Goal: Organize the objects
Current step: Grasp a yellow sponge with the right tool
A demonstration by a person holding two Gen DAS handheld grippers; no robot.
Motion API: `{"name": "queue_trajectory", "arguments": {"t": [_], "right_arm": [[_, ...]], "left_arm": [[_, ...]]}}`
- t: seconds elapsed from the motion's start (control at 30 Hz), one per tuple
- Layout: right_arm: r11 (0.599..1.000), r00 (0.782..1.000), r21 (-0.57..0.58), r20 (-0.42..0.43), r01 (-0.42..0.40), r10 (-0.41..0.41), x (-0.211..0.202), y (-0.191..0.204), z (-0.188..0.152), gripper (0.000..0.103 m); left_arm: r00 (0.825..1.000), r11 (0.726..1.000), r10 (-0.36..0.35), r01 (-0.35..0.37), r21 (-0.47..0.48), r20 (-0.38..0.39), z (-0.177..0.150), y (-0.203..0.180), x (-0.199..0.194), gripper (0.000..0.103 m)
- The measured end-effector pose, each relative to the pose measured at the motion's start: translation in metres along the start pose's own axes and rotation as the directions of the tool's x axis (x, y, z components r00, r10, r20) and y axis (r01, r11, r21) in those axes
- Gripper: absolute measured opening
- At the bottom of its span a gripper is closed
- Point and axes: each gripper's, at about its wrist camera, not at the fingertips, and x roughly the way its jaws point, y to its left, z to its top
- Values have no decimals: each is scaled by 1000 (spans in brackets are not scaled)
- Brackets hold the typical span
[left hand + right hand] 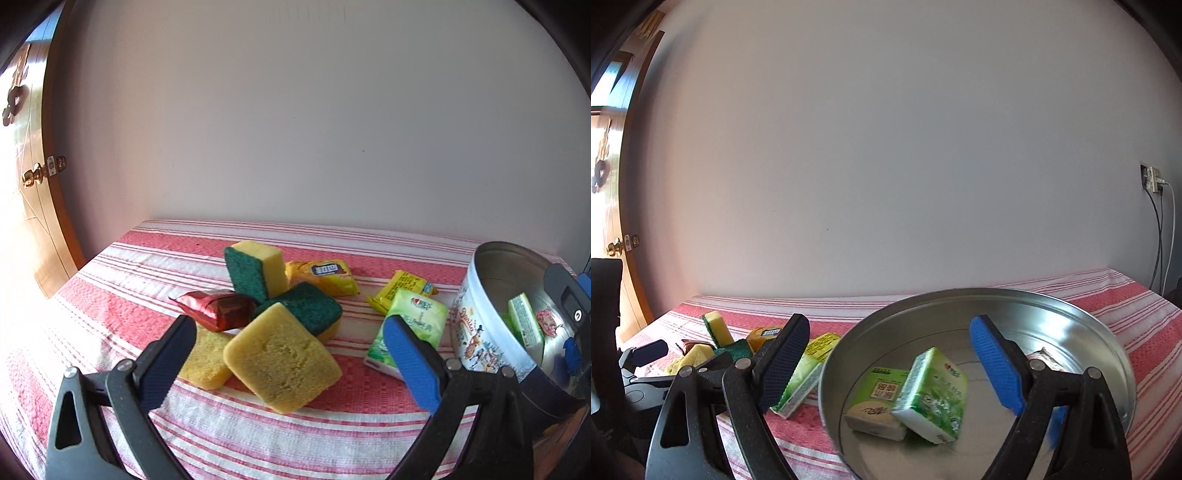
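the left tongs [288,354] stand wide open with nothing pressed between them, aimed at a heap of yellow foam sponges with dark green scouring faces [282,354] on the red-and-white striped cloth over the table [155,266]. a shiny red foil packet [218,308] lies against that heap, two yellow snack sachets [325,277] sit behind it, and a pale green tissue pack [413,328] rests just beside the round printed metal tin [476,332], close to the blue pad, likely next in line for a pick.

the right tongs [886,365] are open too and empty, straddling the tin's near rim [831,369], one pad outside and the blue one over the bowl. under them two green tissue packs [931,395] lie loose on the tin's floor, one leaning on the other, which looks like the result of a drop rather than careful stacking. a small pale wrapper [1047,358] shows behind the blue pad; what it is i cannot tell.

the sorting seems partly done: tissues collect in the tin, while the sponges and snacks wait on the cloth.
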Motion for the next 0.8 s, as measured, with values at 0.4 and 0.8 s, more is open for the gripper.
{"name": "queue_trajectory", "arguments": {"t": [0.4,0.8], "right_arm": [[983,967,-37,-187,-181,171,36,62,-7,91],[928,876,-122,-390,-353,282,64,137,-23,91]], "left_arm": [[988,984,140,-145,-99,-61,-1,99,16,102],[980,970,130,-158,-187,-154,-3,149,37,102]]}}
